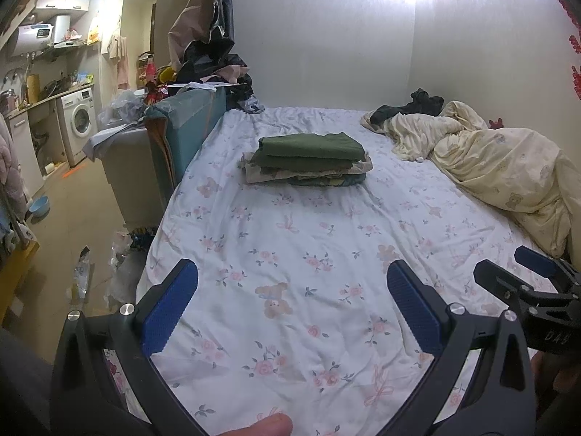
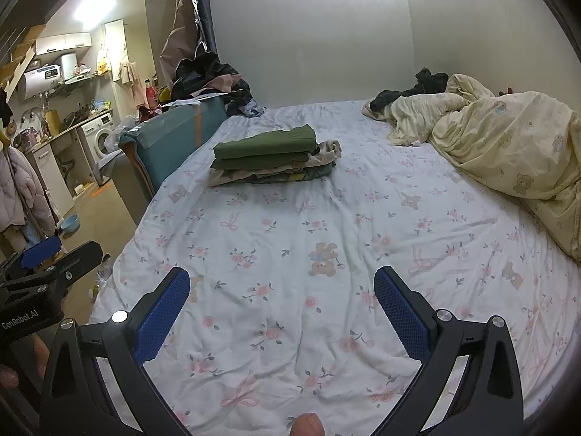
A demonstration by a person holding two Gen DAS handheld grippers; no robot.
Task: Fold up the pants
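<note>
Your left gripper (image 1: 292,305) sits at the bottom of its own view with its blue-padded jaws spread wide and nothing between them, only the white bedsheet printed with pink flowers and bears (image 1: 290,254) beneath. Your right gripper (image 2: 281,305) matches it at the bottom of its view, jaws likewise spread and empty; each tool also shows at the lower outer edge of the other's frame, so the two hang side by side near the foot of the bed. A fingertip peeks in at the bottom edge of each view. Moving up the frame, the sheet is bare until the stack of folded clothes (image 1: 308,161) at centre, topped by a neatly folded dark olive-green garment (image 1: 312,147); judging by its tidy shape, those are pants already folded. The stack's long axis runs across the frame, left to right. It lies straight ahead of your left jaws and up and left of your right jaws, so the left hand seems the nearer, though both are well apart from it. Further up and right, a rumpled cream quilt with bear print (image 2: 508,152) is heaped, and a crumpled dark garment (image 2: 410,92) lies at its far end; if more pants remain, that is likely the piece, closer to your right side.
</note>
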